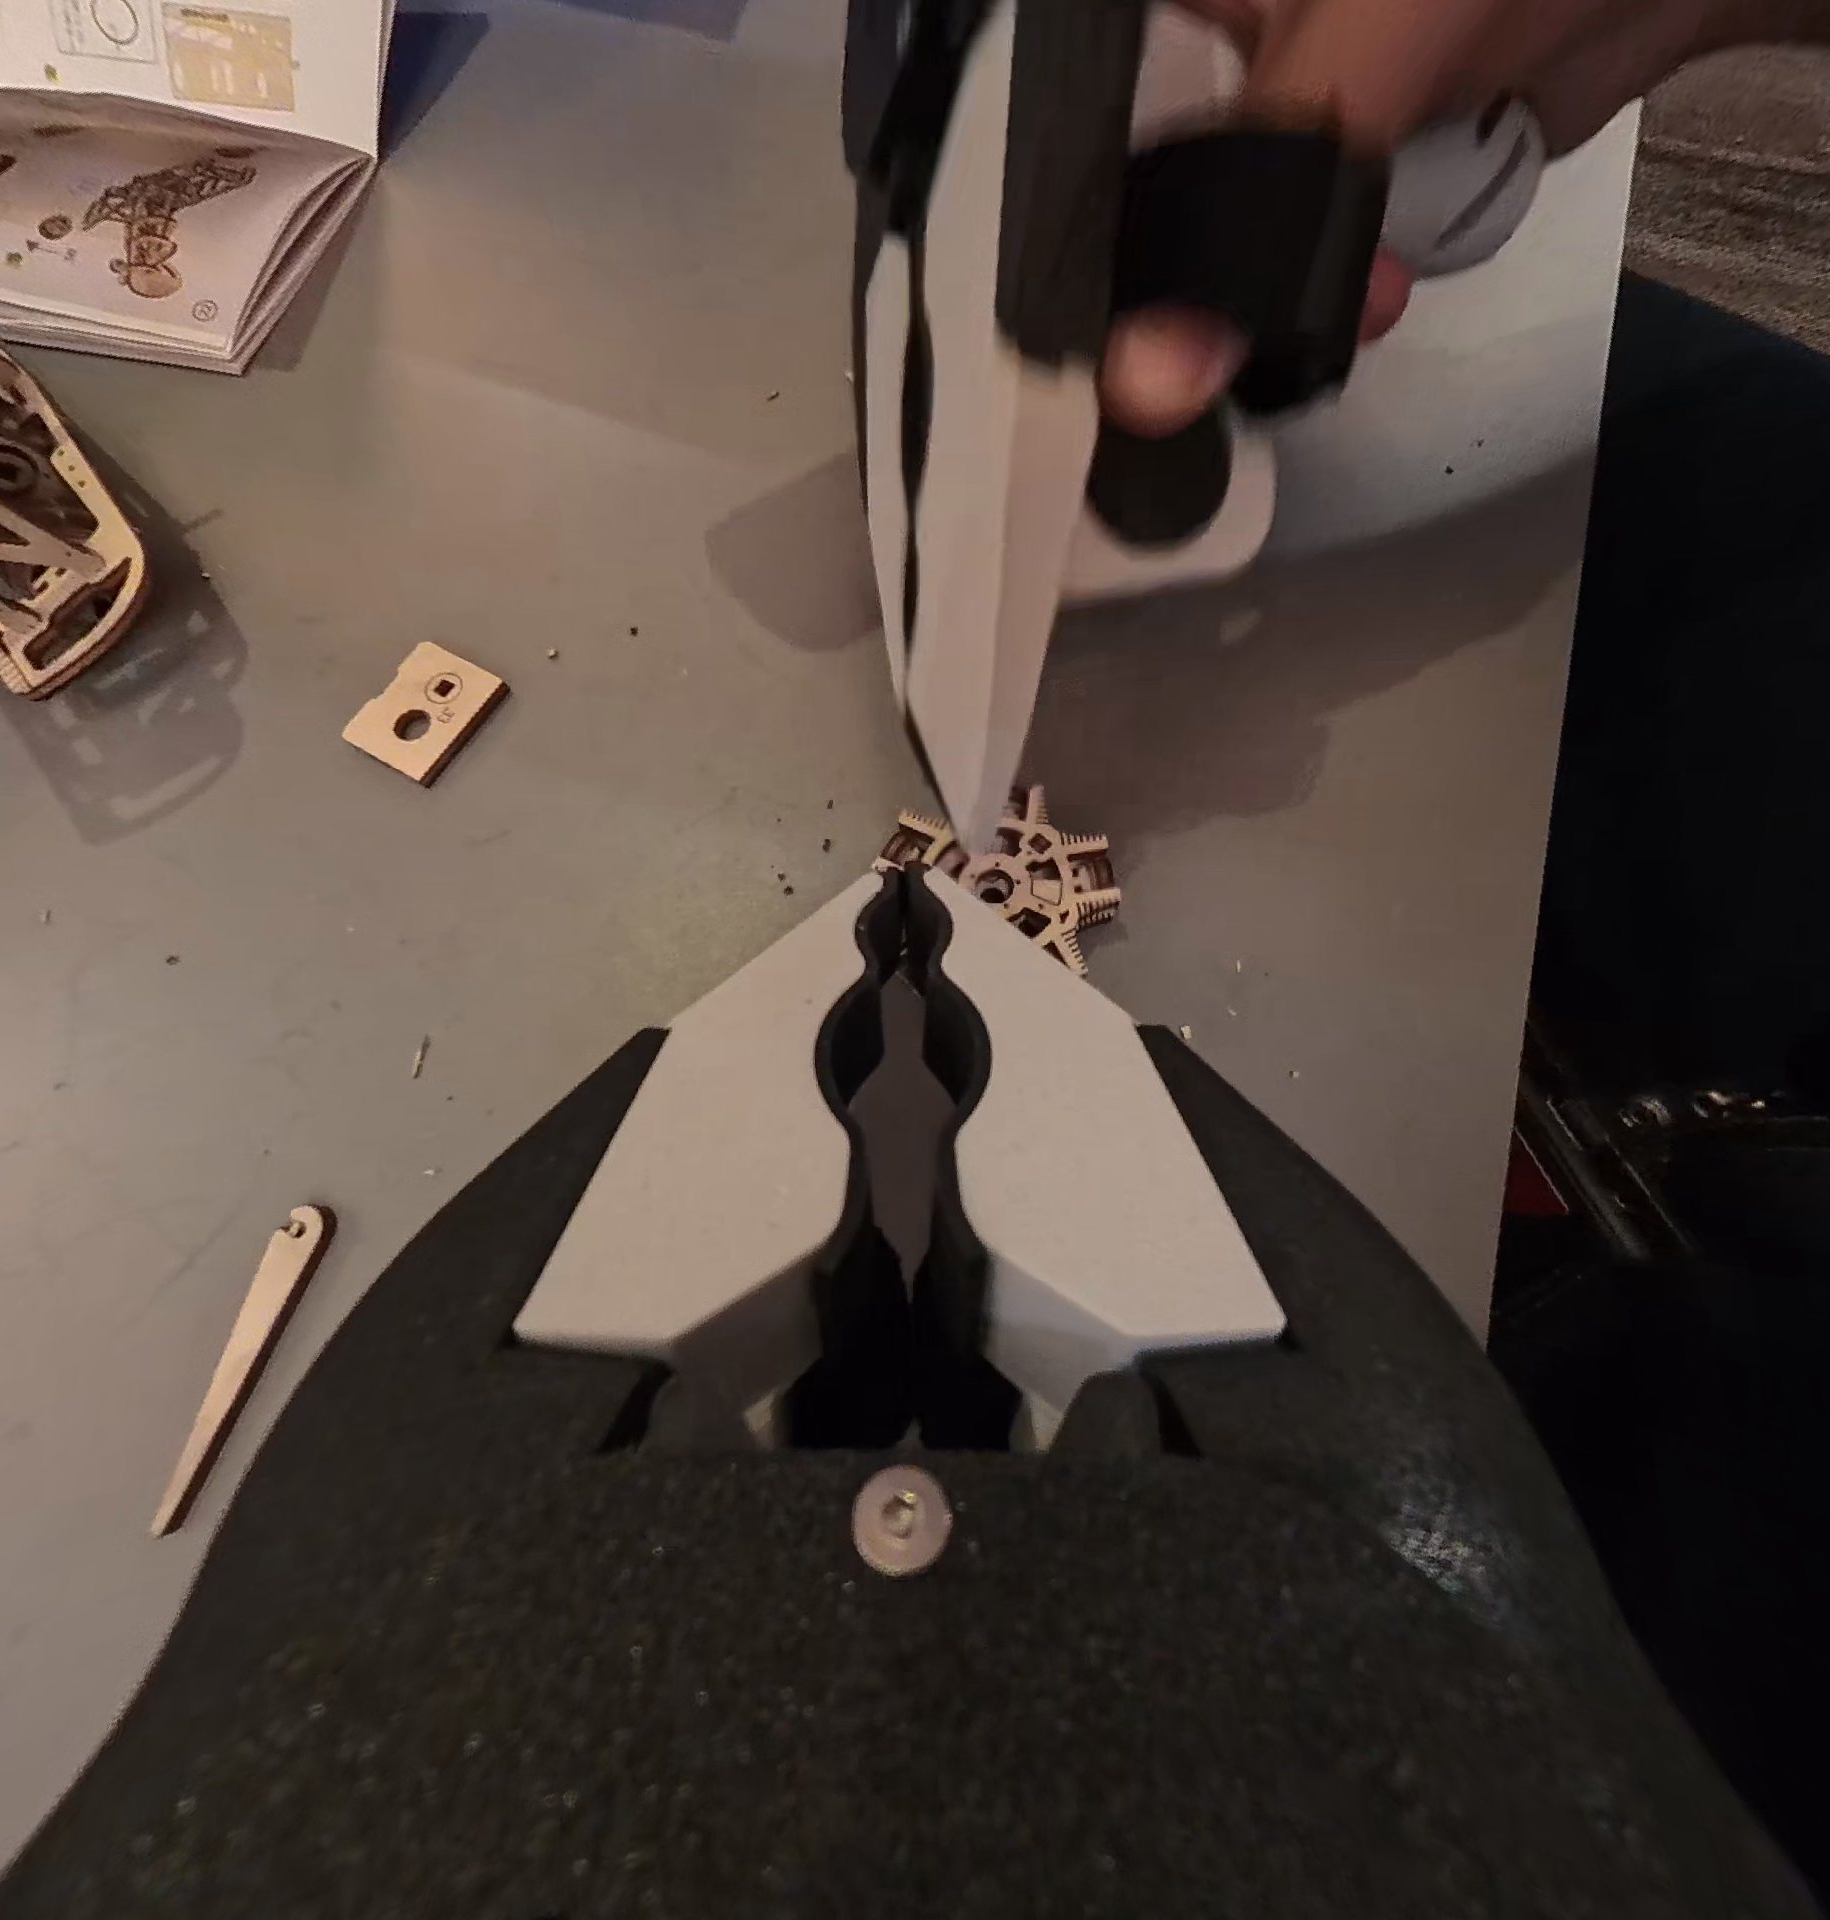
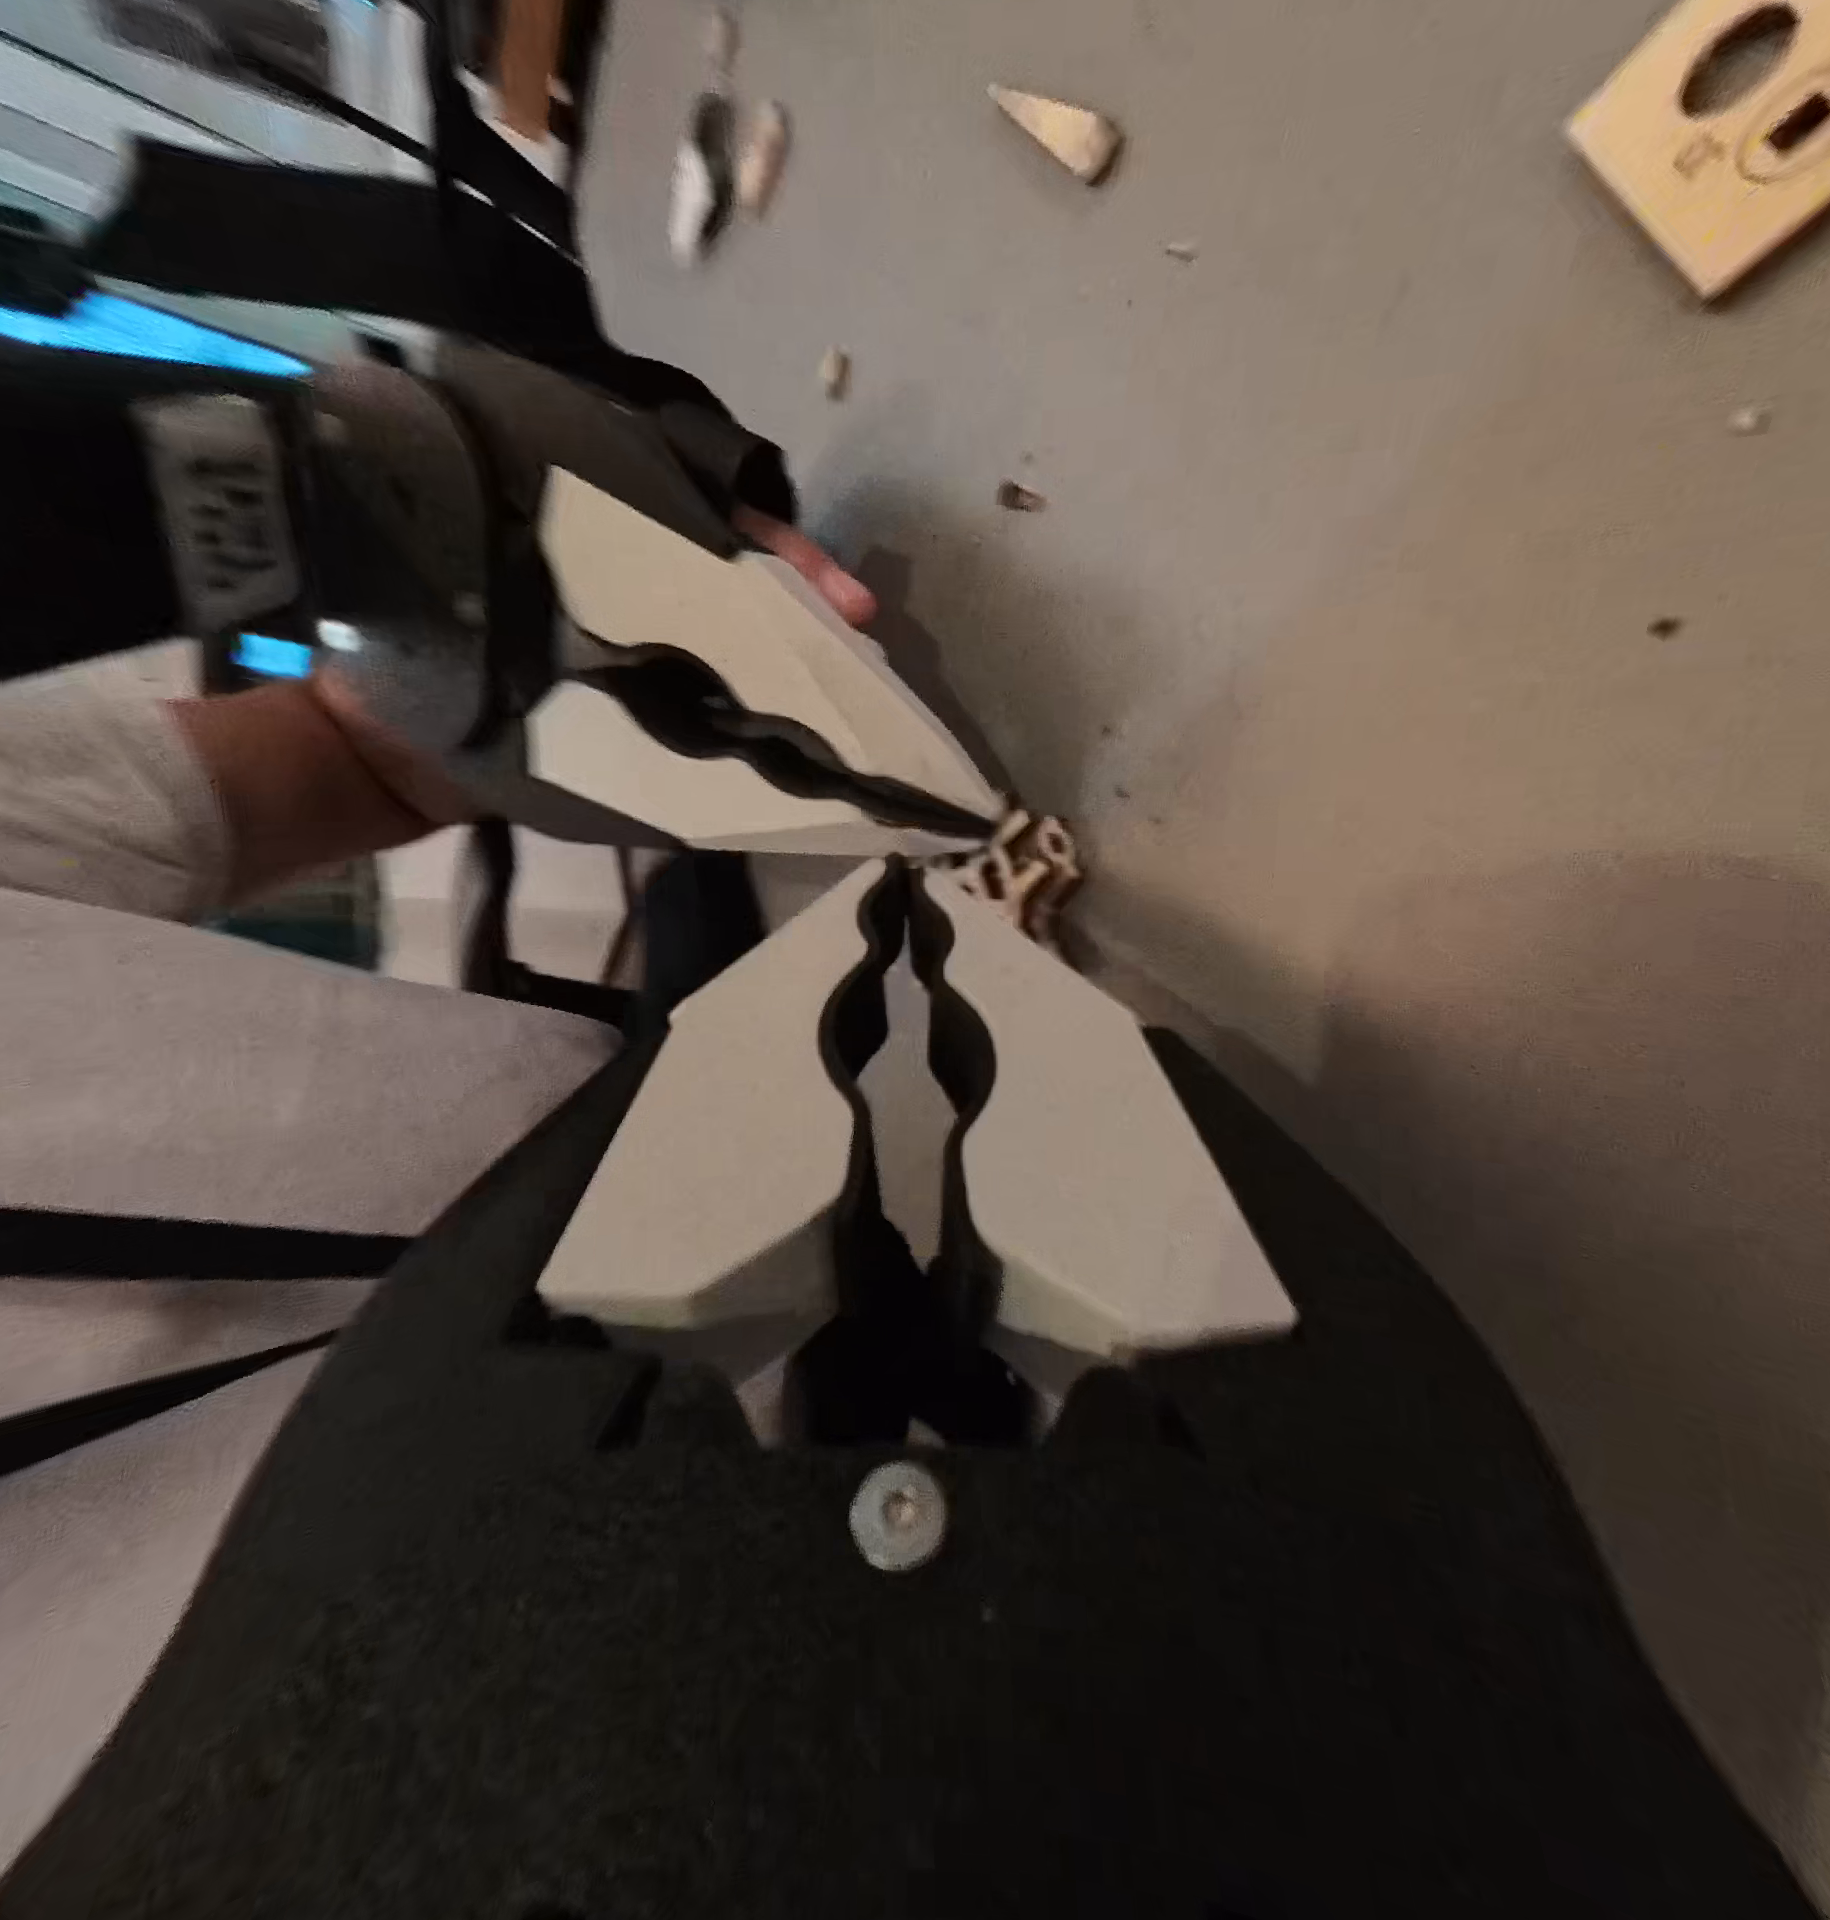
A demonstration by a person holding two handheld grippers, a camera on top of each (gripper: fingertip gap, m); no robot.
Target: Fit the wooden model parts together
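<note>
A small wooden gear assembly (image 1: 1041, 883) with toothed spokes lies on the grey table (image 1: 578, 468) near its right edge. My left gripper (image 1: 906, 883) is shut, its tips pinching the assembly's near left edge. My right gripper (image 1: 968, 816) comes down from above, jaws shut, tips pressing onto the assembly's top. In the right wrist view the assembly (image 2: 1036, 862) sits just right of my right gripper's tips (image 2: 906, 873), and the left gripper (image 2: 994, 816) reaches it from the left. Whether the right tips grip any part is hidden.
A flat wooden plate with holes (image 1: 425, 712), also in the right wrist view (image 2: 1742, 135), a pointed wooden stick (image 1: 241, 1371), a partly built wooden model (image 1: 28, 540) and an instruction booklet (image 1: 142, 177) lie to the left. The table edge (image 1: 1555, 727) runs close on the right. Wood crumbs are scattered around.
</note>
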